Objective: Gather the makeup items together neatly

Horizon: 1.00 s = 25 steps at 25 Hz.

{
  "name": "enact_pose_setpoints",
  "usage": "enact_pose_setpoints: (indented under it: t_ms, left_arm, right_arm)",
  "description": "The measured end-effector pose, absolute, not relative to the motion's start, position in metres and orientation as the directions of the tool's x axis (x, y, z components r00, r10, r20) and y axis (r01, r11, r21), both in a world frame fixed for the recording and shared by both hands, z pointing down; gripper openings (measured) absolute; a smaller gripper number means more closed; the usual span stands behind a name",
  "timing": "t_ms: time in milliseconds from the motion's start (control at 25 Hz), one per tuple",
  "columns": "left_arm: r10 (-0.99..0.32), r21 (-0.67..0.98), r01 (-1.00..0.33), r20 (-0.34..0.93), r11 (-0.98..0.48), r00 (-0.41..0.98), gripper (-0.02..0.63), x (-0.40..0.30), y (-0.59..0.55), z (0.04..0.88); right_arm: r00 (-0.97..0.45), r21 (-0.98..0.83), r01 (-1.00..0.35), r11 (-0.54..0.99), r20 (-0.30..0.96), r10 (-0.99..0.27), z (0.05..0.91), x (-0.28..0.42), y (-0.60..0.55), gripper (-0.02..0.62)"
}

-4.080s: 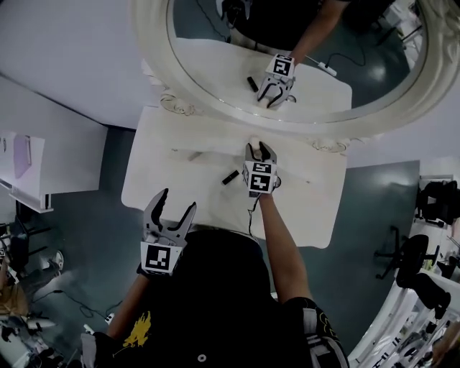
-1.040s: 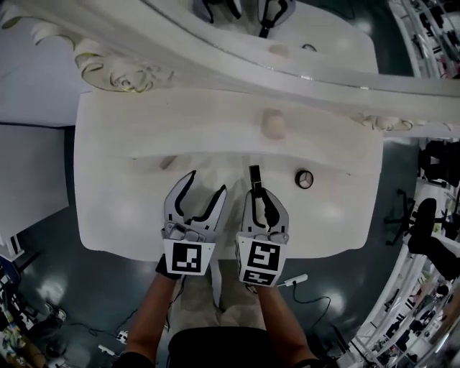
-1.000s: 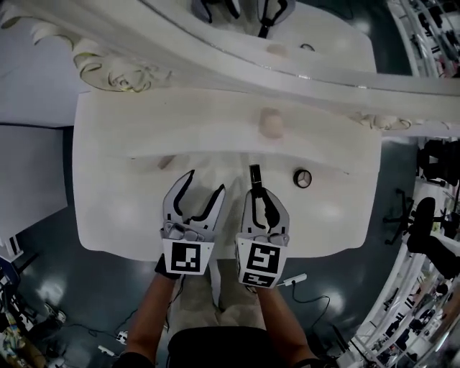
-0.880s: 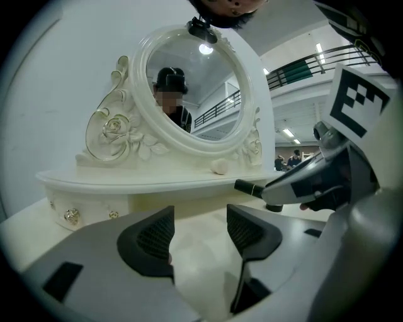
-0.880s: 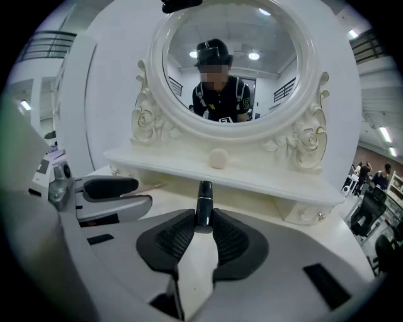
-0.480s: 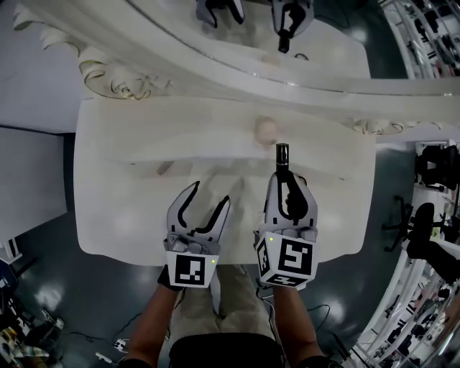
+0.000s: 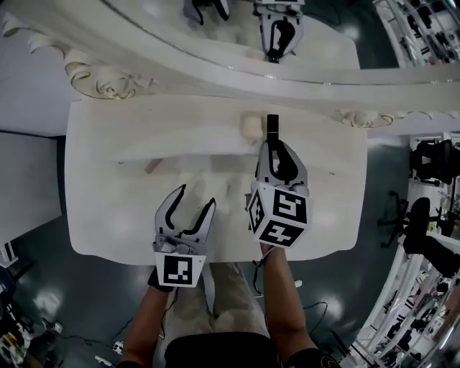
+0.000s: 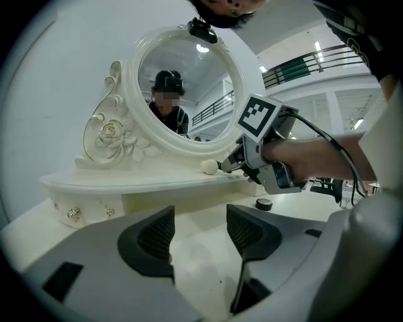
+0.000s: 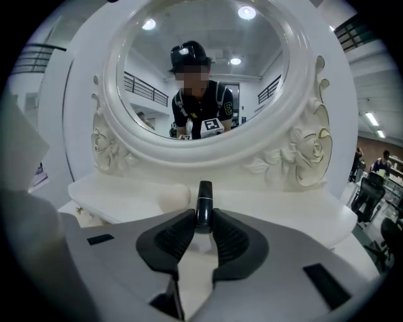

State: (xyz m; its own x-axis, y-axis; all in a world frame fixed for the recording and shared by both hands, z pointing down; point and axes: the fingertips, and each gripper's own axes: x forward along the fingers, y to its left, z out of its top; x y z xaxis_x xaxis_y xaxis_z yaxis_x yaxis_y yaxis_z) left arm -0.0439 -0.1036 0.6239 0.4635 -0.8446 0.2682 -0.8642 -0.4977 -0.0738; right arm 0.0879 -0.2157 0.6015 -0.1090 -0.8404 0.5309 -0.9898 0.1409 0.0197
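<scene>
The head view looks steeply down from above, before the mirror (image 7: 237,68). The left gripper view faces it low from the left, the right gripper view squarely and closer. All three share the makeup sponge (image 7: 249,126) at its foot.

White vanity table (image 7: 108,215), ornate mirror (image 7: 215,75) — dark floor (image 7: 43,287).

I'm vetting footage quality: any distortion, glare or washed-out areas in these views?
Head view: wide-angle curving, the pale table washed out. Left gripper view: fisheye, dark corners, bright hall behind the right tongs blown out. Right gripper view: fisheye too, ceiling lights glare in the mirror, the lipstick sharp.
</scene>
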Motion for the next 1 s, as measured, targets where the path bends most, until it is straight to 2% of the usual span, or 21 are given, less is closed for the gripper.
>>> enact_pose_setpoints:
  t_ms: [160,560,1000]
  left_arm:
    - [-0.84,-0.08,-0.861,0.28,-0.503,0.465,0.265,-0.0438,-0.1015,0.623]
    - [-0.839,-0.068,-0.862,0.281,-0.502,0.466,0.265,-0.0454,-0.0996,0.6195]
    - [-0.839,-0.046,-0.866,0.278,-0.498,0.468,0.265,-0.0412,-0.0985,0.6224]
  right_arm:
    - [-0.122,-0.025,-0.991,0.129,0.545,-0.829,0.6077,0.0836,-0.2168,0.103]
    - [-0.067,0.015,-0.996,0.092,0.572,-0.817,0.6091,0.0873,-0.2171,0.109]
    - [-0.073,0.02,-0.994,0.103,0.57,-0.818,0.6088,0.0892,-0.2136,0.173]
